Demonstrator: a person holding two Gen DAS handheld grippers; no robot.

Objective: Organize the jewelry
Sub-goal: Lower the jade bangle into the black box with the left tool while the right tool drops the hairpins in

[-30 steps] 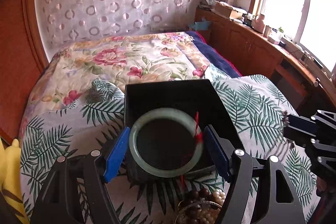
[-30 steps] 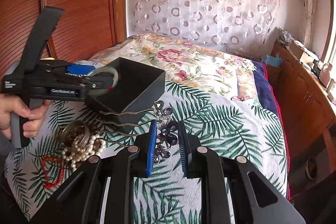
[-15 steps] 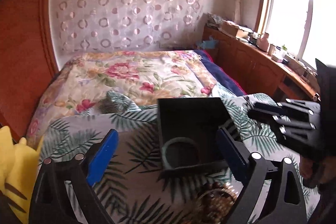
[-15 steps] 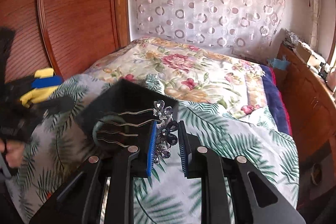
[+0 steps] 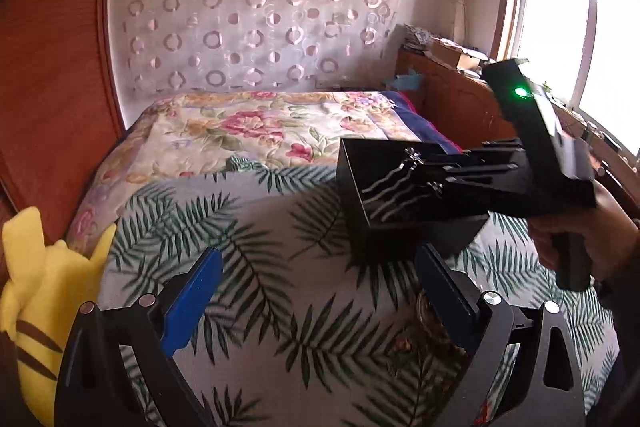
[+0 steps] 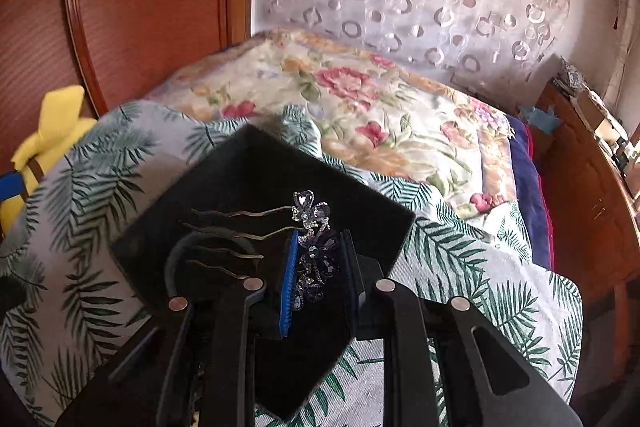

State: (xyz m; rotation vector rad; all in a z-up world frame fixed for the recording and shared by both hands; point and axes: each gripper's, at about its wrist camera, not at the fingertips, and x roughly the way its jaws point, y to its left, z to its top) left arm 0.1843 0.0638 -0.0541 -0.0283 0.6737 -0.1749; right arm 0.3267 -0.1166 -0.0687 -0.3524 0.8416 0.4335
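Right wrist view: hair comb poised over the black box, and the drop is the risky part.

Nearest the lens, the right gripper (image 6: 318,277) has its jaws clamped on the jewelled flower head of the hair comb (image 6: 312,247), wavy prongs sticking out sideways above the black box (image 6: 256,187), where a bangle (image 6: 188,255) already lies. Release too high and those prongs could snag the box wall or knock the bangle! Farther left, the left gripper (image 5: 318,287) hangs with jaws wide and empty over the leaf-print bedspread (image 5: 256,267), just beside loose beads (image 5: 424,331); a careless sweep could scatter them.
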